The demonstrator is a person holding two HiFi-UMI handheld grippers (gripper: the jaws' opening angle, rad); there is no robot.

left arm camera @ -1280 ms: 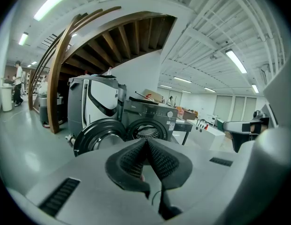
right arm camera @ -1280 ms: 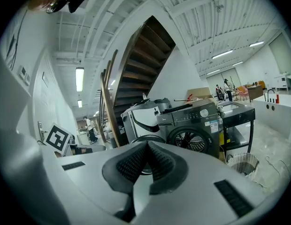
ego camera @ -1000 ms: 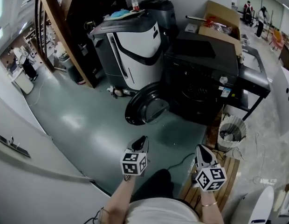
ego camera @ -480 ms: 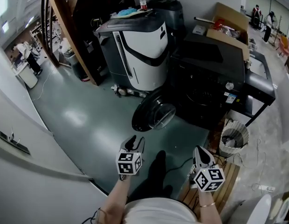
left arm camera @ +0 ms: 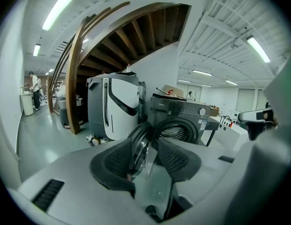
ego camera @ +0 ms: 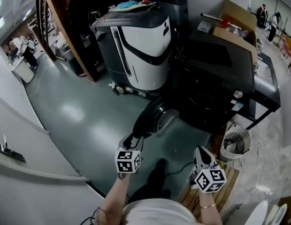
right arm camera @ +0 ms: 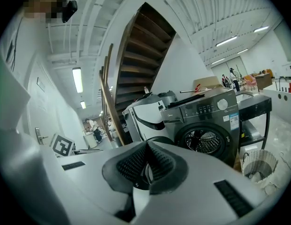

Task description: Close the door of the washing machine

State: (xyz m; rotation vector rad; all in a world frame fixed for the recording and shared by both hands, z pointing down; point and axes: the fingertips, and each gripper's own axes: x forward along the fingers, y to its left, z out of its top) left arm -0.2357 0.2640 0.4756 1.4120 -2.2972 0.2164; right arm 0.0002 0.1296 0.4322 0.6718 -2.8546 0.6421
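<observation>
**Left tool (ego camera: 134, 139) closes in on the open door, jaws spreading and gripping nothing**

The door (ego camera: 155, 118) of the washing machine (ego camera: 216, 74) stands swung out over the floor, upright. It hangs from the left side of the drum opening (left arm camera: 176, 131) and lies close ahead of the left tool. In the left gripper view the door's round rim shows nearly edge-on in the gap between the opening jaws, but the pads do not press on it. Whether a tip already touches it I cannot tell. The right tool (ego camera: 201, 151) is clenched and empty. It sits further right, facing the front of the machine and well apart from the door. The left tool is therefore the nearer one, and closing the door probably means pushing it rightward and away, toward the drum opening.
</observation>
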